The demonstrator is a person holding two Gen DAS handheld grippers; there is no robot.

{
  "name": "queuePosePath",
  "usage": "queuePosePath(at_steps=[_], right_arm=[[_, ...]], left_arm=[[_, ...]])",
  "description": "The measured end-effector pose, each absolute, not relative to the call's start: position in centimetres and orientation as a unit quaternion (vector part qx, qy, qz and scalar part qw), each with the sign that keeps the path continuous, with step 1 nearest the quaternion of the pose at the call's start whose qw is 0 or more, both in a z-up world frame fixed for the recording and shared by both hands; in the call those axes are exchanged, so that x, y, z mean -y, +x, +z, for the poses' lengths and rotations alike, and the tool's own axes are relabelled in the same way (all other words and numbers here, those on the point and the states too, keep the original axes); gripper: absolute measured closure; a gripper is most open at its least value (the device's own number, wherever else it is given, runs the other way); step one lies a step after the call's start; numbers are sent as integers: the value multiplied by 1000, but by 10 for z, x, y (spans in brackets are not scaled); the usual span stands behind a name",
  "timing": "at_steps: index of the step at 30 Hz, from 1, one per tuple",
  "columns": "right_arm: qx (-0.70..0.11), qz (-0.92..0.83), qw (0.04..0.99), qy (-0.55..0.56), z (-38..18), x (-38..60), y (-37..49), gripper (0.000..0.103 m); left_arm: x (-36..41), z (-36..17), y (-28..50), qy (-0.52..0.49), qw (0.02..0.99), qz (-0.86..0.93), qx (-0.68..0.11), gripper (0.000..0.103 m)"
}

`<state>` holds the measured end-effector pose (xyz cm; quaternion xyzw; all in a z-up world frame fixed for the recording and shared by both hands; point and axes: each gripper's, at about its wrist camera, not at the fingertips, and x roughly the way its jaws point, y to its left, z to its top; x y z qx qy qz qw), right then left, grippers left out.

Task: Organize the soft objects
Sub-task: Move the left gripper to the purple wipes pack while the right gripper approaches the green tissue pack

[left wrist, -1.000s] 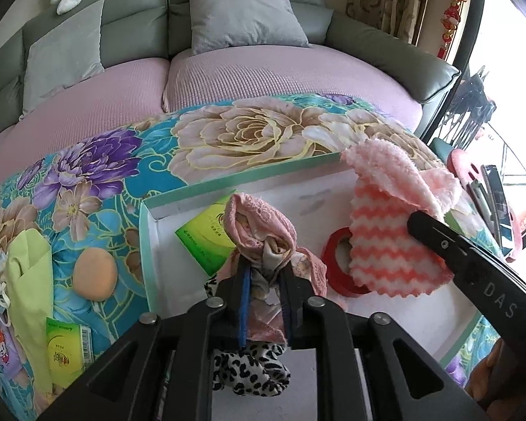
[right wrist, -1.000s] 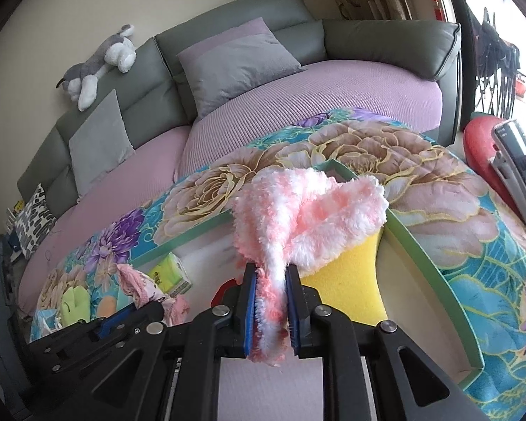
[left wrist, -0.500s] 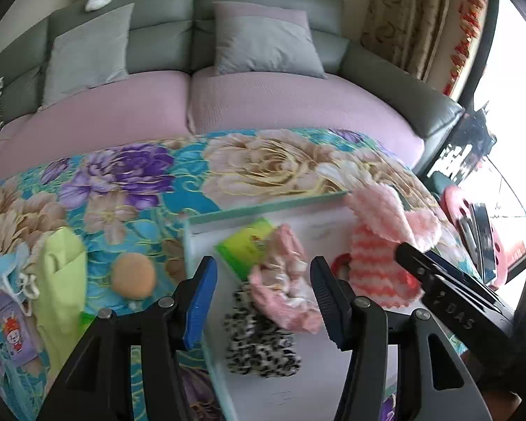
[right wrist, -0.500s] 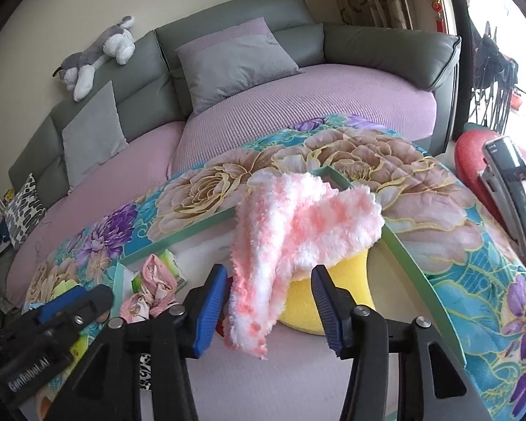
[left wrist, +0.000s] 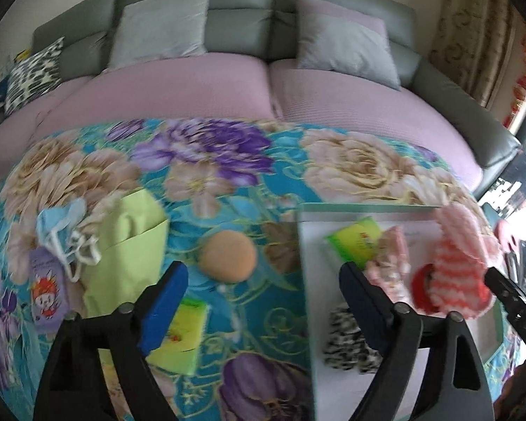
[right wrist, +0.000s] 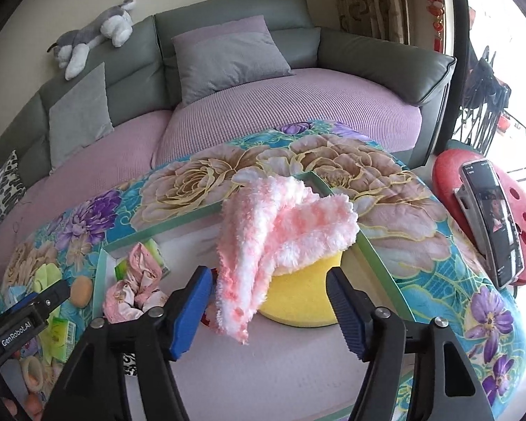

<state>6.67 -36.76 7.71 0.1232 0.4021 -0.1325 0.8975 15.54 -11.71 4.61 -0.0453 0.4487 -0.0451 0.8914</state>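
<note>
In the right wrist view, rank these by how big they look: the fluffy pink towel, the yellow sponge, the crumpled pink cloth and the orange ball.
1. Fluffy pink towel
2. Yellow sponge, partly hidden under the towel, so unsure
3. Crumpled pink cloth
4. Orange ball, smallest, though farther from the camera

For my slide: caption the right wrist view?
Open right tool before fluffy pink cloth draped over yellow sponge in box.

My left hand-held gripper [left wrist: 263, 291] is spread wide with nothing in it, hanging over the flowery blanket [left wrist: 207, 161]. An orange sponge [left wrist: 227, 256] sits right between the fingers. Off to the right the white tray [left wrist: 307, 280] has the pink fluffy cloth [left wrist: 456, 270], a crumpled pink fabric [left wrist: 389, 263], a leopard-print piece [left wrist: 347, 343] and a green packet [left wrist: 356, 242]. Bit blurry though.
</note>
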Motion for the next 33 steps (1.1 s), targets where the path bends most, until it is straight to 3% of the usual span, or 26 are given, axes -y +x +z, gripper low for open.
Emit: queuePosePath(at_steps=[10, 33], right_arm=[[-400, -129, 899, 121, 78, 358, 71, 16], [-341, -26, 936, 88, 109, 257, 84, 15]], left_arm=[[76, 37, 147, -60, 888, 17, -455, 12], [-42, 74, 111, -93, 909, 151, -378, 12]])
